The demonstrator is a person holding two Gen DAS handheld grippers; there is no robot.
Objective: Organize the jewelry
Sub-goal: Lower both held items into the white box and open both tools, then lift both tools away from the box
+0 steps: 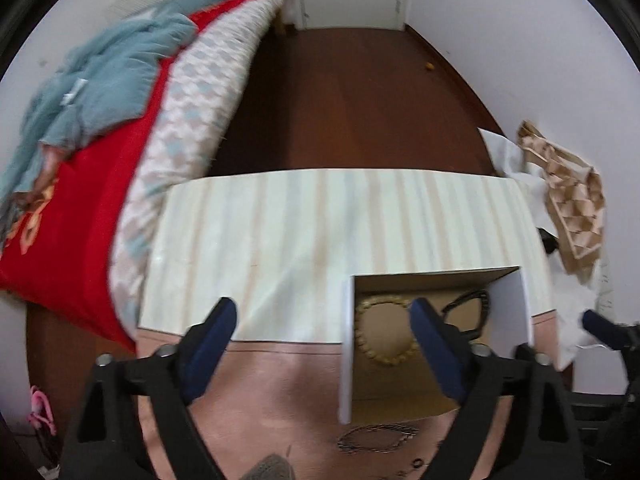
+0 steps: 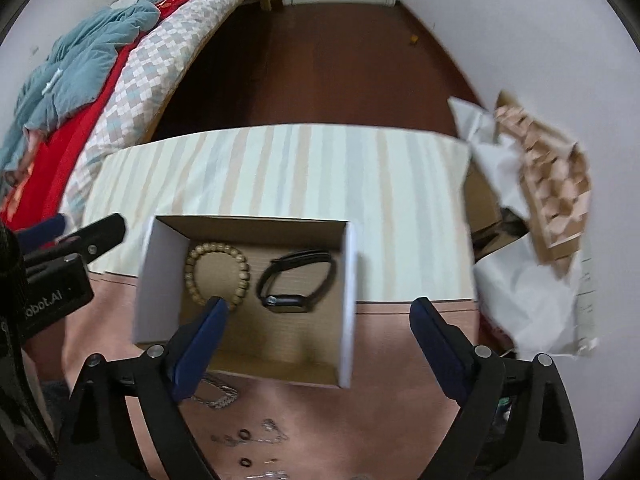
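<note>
Both claws are hanging released and empty, jaws spread wide: our left gripper [image 1: 322,344] is hovering over the near table edge with its right finger [image 1: 434,344] crossing in front of the box [image 1: 348,352], and our right gripper [image 2: 320,344] is straddling the box's right wall. We are seeing a bead bracelet [image 2: 218,270] and a black watch [image 2: 296,282] lying side by side on the box floor, apart from each other. Loose pieces are waiting on the pink table [image 2: 380,408] on the near side of the box: a silvery chain [image 2: 218,394] just beside its near wall, small rings [image 2: 243,436] and thin bits nearer to us. In the left view a chain loop [image 1: 378,438] is lying just outside the box. We are judging the next step as a pickup from that loose group. To do it well, we are advising a steep descent over one piece only, jaws narrowed beforehand so they are not raking neighbours, and pads closing across the chain's bunched part rather than a single strand. Motion blur is softening the small pieces, so we are suggesting a pause before committing. The striped cloth [image 2: 280,168] beyond the box is lying bare.
</note>
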